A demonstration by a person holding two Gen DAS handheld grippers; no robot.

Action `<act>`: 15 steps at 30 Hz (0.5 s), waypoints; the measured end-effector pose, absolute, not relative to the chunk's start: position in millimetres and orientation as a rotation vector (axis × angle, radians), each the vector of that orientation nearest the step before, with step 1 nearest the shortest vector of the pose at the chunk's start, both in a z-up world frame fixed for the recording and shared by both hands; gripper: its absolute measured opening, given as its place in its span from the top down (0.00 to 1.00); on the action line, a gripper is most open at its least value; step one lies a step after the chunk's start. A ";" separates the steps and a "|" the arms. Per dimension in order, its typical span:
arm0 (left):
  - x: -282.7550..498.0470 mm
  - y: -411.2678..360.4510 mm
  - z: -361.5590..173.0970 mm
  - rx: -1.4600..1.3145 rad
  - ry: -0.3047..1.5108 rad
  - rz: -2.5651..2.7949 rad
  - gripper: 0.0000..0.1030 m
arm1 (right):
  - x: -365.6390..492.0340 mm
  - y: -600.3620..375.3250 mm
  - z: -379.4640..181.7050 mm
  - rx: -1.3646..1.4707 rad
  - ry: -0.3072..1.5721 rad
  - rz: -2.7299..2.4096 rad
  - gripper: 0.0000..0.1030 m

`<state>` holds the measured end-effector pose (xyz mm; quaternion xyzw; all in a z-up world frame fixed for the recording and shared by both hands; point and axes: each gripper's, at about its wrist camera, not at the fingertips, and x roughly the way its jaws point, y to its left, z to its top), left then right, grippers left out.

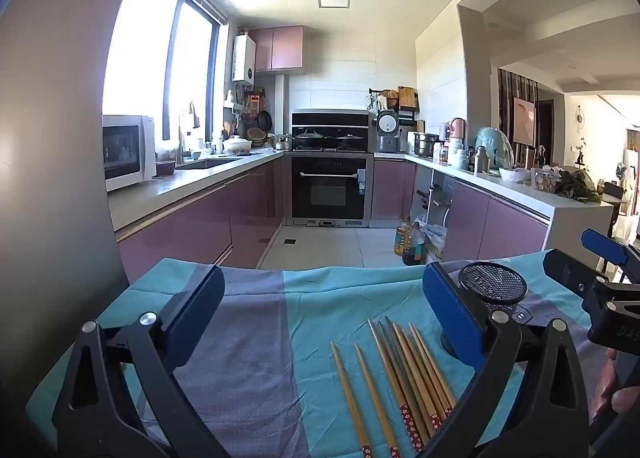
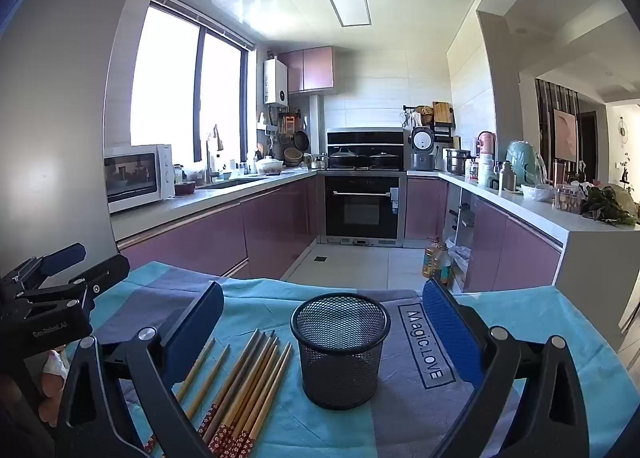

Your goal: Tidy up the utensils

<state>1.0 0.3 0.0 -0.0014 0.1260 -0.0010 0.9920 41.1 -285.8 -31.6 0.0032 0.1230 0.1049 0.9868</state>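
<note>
While both tools hover low over the bench (image 2: 540,322), their jaws stand wide and hold nothing. Nearest lie the chopsticks (image 2: 244,386), a loose fan on the blue cloth (image 1: 248,358), patterned ends toward the person, two lying a little apart from the rest. The left gripper (image 1: 320,314) frames them; the right gripper (image 2: 322,322) frames an empty mesh cup (image 2: 340,350) standing upright just beside them. Beyond the bench is a kitchen with an oven (image 2: 362,205). Nothing seems sorted yet; the next move likely calls for pinching some sticks together, then tipping them upright into the cup.
</note>
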 end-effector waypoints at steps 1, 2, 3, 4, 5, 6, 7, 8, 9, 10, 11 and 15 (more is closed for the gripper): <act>1.5 0.4 0.1 -0.003 0.254 -0.003 0.05 | 41.2 -285.4 -31.6 0.007 0.246 0.211 0.06; 2.1 0.5 0.2 -0.003 0.254 -0.003 0.05 | 41.4 -284.9 -31.6 0.008 0.245 0.211 0.06; 2.9 0.5 0.4 -0.002 0.254 -0.004 0.05 | 41.8 -287.3 -31.1 0.011 0.244 0.208 0.06; 4.0 0.5 0.7 -0.001 0.255 -0.004 0.05 | 42.4 -287.1 -31.1 0.012 0.244 0.209 0.06; 5.3 0.6 1.1 -0.002 0.254 -0.004 0.05 | 43.1 -286.7 -31.1 0.012 0.243 0.208 0.06; 0.3 1.4 5.3 -0.004 0.245 -0.006 0.05 | 44.1 -286.1 -31.0 0.011 0.242 0.207 0.06; 1.3 1.7 6.2 -0.004 0.246 -0.006 0.05 | 45.6 -288.7 -36.1 0.014 0.239 0.198 0.06; 2.4 2.2 7.0 -0.006 0.245 -0.005 0.05 | 47.1 -288.8 -36.8 0.014 0.237 0.197 0.06; 4.4 1.8 8.1 -0.007 0.239 -0.003 0.05 | 46.8 -288.2 -35.6 0.015 0.228 0.193 0.06; 6.4 2.0 8.8 -0.007 0.241 -0.003 0.05 | 48.1 -288.3 -36.2 0.015 0.226 0.192 0.06; 8.6 2.3 9.4 -0.007 0.242 -0.003 0.05 | 40.4 -284.1 -33.5 0.015 0.217 0.190 0.06; -4.2 1.6 2.0 -0.003 0.211 0.000 0.05 | 39.5 -285.2 -33.1 0.018 0.214 0.184 0.06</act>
